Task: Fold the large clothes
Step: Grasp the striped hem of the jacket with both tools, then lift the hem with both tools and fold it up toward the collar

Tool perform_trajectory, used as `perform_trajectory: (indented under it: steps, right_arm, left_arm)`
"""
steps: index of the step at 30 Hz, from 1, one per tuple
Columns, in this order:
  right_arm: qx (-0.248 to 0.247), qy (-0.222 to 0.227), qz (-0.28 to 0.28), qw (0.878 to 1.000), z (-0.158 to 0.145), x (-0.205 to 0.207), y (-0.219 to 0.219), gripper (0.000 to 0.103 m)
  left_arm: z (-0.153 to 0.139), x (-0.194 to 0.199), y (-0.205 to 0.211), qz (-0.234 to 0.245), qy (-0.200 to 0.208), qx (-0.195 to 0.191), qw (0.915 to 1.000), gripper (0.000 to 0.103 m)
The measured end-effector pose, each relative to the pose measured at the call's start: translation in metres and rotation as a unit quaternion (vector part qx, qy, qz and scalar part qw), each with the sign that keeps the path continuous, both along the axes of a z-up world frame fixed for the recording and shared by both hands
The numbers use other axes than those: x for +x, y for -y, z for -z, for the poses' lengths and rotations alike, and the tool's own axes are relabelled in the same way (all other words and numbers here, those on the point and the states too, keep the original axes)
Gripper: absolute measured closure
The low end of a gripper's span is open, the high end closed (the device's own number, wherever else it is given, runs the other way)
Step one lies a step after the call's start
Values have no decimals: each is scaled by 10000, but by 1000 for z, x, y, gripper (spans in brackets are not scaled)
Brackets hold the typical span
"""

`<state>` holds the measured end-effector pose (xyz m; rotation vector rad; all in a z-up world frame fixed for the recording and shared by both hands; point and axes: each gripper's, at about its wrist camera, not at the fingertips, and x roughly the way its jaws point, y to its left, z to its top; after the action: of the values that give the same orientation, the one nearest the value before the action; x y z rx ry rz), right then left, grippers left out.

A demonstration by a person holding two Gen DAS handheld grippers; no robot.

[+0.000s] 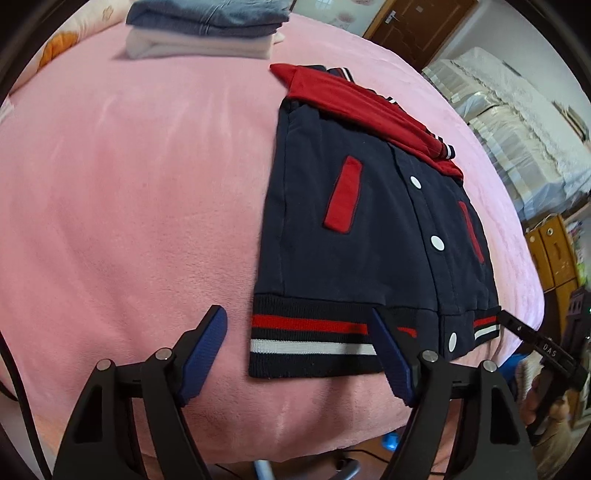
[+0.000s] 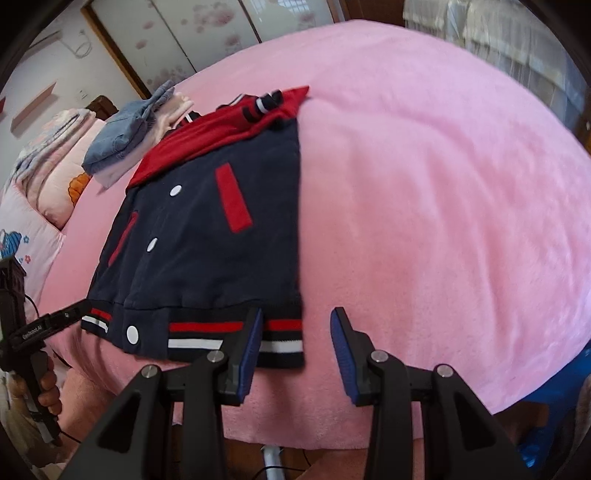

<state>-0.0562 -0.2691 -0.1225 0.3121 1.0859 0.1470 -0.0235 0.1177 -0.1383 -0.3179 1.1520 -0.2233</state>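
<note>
A navy and red varsity jacket [image 1: 354, 236] lies flat on the pink bed [image 1: 129, 221], sleeves folded in across its upper part, its striped hem nearest me. It also shows in the right wrist view [image 2: 207, 236]. My left gripper [image 1: 299, 350] is open over the hem's left corner, one finger beside the hem, one on it. My right gripper [image 2: 295, 347] is open over the hem's right corner. The right gripper's tip [image 1: 517, 326] touches the hem's far right end in the left wrist view. The left gripper's tip [image 2: 74, 312] shows at the hem's left end.
A stack of folded clothes [image 1: 207, 29] sits at the far side of the bed [image 2: 443, 184], also visible in the right wrist view [image 2: 125, 140]. Pillows and bedding [image 2: 40, 177] lie at the left. A wooden door [image 1: 417, 26] and cabinets [image 1: 554, 251] stand beyond the bed.
</note>
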Motion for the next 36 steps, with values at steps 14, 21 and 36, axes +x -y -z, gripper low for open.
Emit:
perform_trajectory:
  steps: [14, 21, 36]
  right_arm:
    - [148, -79, -441, 9989, 12, 1, -19, 63]
    - [151, -176, -435, 9988, 18, 2, -18, 63]
    - [334, 282, -480, 9979, -28, 4, -17, 93]
  left_arm:
    - [16, 10, -15, -120, -102, -748, 9971, 37]
    - [20, 11, -2, 189, -218, -803, 9963, 49]
    - [-24, 23, 8, 419, -186, -1616, 9858, 94]
